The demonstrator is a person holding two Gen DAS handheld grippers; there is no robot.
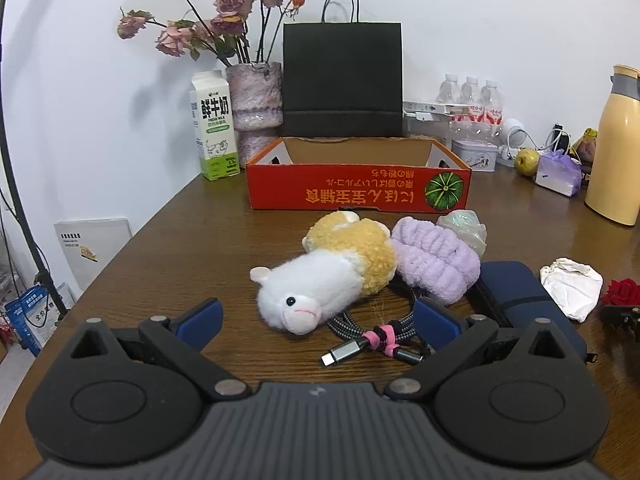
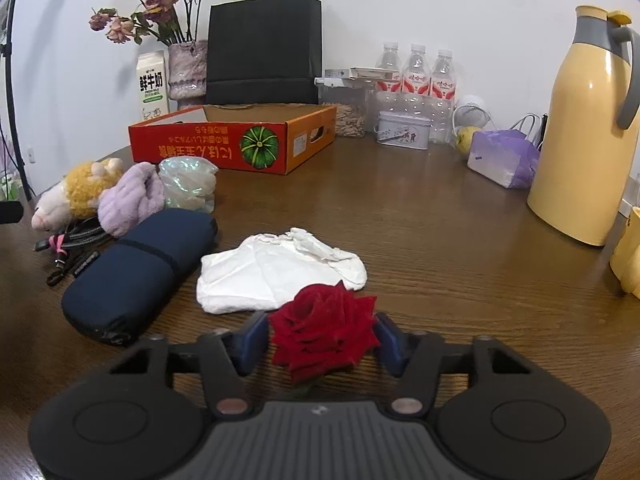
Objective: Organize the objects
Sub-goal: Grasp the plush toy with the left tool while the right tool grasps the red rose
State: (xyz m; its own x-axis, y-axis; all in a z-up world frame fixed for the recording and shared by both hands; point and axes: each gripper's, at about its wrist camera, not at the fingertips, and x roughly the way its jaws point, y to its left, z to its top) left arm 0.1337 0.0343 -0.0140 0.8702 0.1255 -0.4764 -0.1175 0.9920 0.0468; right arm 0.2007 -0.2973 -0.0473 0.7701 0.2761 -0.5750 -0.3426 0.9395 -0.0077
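Note:
An open orange cardboard box [image 1: 356, 194] stands at the table's middle back; it also shows in the right wrist view [image 2: 208, 148]. In front of it lie a white-and-yellow plush alpaca [image 1: 320, 280], a lilac fluffy band [image 1: 436, 260], an iridescent bag [image 1: 464, 228], a braided cable bundle [image 1: 376, 336], a navy pouch [image 2: 136, 272], a crumpled white tissue [image 2: 280, 268]. My left gripper [image 1: 320, 320] is open, its fingers either side of the alpaca's head and the cable. My right gripper [image 2: 322, 340] has its blue pads against both sides of a red rose [image 2: 324, 328].
At the back stand a milk carton [image 1: 214, 124], a vase of dried roses [image 1: 256, 96], a black paper bag [image 1: 342, 80], water bottles [image 2: 416, 76], a tin [image 2: 404, 130]. A yellow thermos [image 2: 580, 128] and purple bag [image 2: 504, 156] stand right. The table's left edge drops off [image 1: 132, 240].

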